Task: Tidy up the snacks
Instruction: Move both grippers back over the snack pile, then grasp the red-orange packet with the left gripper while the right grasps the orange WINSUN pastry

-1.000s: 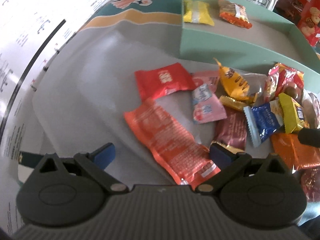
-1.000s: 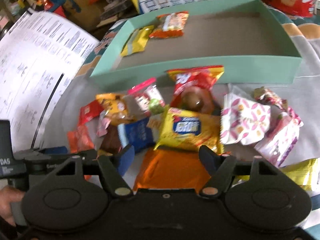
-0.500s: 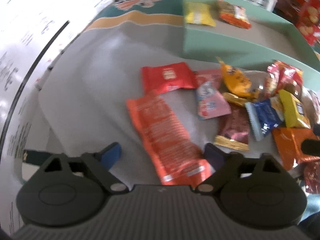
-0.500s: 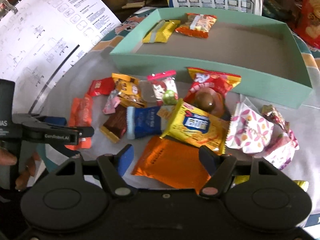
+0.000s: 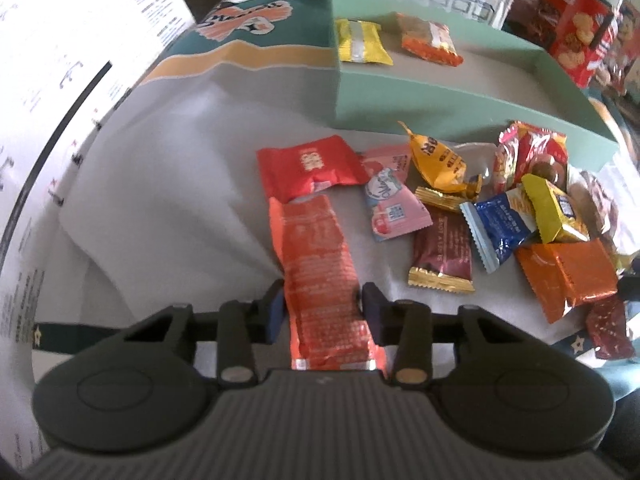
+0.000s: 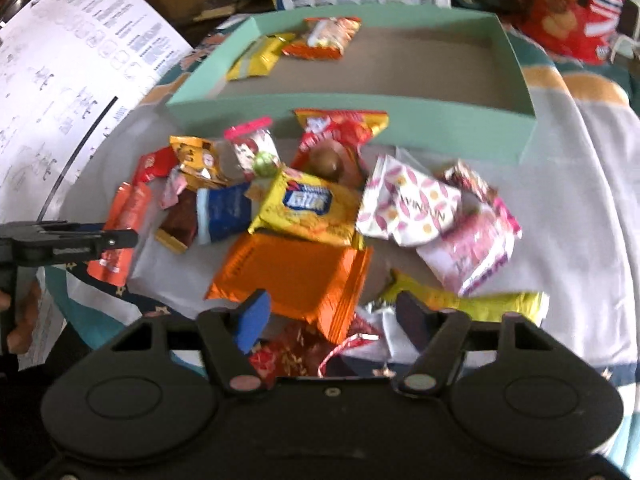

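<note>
A long orange-red packet (image 5: pixel 316 256) lies lengthwise on the grey cloth. My left gripper (image 5: pixel 322 308) is closing on it, and both pads touch its long edges. The right wrist view shows that left gripper (image 6: pixel 120 238) over the same packet (image 6: pixel 124 216). My right gripper (image 6: pixel 332 316) is closing too; only a corner of a shiny orange foil packet (image 6: pixel 292 272) lies between its pads, which do not touch it. Behind the snack pile stands a green box (image 6: pixel 360 108) holding a yellow packet (image 5: pixel 360 42) and an orange packet (image 5: pixel 430 40).
Several loose snacks are heaped before the box, among them a yellow biscuit pack (image 6: pixel 308 208), a blue pack (image 5: pixel 500 224) and pink-white packs (image 6: pixel 412 208). A large printed white sheet (image 5: pixel 60 80) curves along the left. Red cookie boxes (image 5: pixel 576 44) stand at the back right.
My left jaws have drawn in from wide open onto the long orange-red packet, which now lies straight between them. My right jaws have narrowed, and that gripper has shifted over the orange foil packet.
</note>
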The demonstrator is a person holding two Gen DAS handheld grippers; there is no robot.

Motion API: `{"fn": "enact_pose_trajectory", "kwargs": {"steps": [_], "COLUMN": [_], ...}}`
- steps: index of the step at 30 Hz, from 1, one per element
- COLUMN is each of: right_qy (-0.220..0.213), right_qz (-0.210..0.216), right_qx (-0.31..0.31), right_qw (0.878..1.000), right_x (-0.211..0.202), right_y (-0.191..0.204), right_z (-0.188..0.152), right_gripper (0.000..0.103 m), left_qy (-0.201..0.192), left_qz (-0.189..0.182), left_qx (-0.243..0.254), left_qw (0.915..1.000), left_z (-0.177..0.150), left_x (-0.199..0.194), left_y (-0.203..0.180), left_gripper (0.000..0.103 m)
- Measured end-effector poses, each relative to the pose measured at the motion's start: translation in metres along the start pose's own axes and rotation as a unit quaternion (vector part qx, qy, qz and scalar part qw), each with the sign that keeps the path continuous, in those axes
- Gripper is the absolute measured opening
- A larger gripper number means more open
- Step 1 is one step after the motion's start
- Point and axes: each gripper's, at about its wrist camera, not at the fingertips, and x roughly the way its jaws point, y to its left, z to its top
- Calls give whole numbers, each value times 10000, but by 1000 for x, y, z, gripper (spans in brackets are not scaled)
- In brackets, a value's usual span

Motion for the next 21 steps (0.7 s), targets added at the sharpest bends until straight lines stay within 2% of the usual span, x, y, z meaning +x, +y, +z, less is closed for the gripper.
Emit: {"fn": "enact_pose_trajectory", "kwargs": {"steps": [2, 4, 9, 11, 16, 21], "right_qy": [106, 85, 131, 164, 41, -130], "right_qz": [94, 119, 572, 600, 481, 714], "right_qx": [78, -8, -245, -413, -652, -1002], "right_qw": [9999, 9999, 9980, 9972, 9967, 9923], "right_x": [7, 13, 25, 28, 17, 22], "right_y": [3, 15, 50, 60, 57, 70], "right_z": [-1, -1, 3, 5, 13, 39], "right_gripper": [42, 42, 42, 42, 44, 49], "left_qy": [-9, -6, 28, 29, 15, 4], "left_qz": [-92, -98, -5, 64, 37, -5], "left_qx": [-56, -42, -177, -250, -298, -189], "left_qw": [9999, 9999, 9998, 9997, 9995, 9998], "left_z": [-3, -5, -7, -7, -8, -8], "left_x": [-2, -4, -8, -10, -11, -9], "left_y": [5, 7, 14, 18, 24, 17], "left_gripper": [40, 40, 42, 42, 42, 41]}}
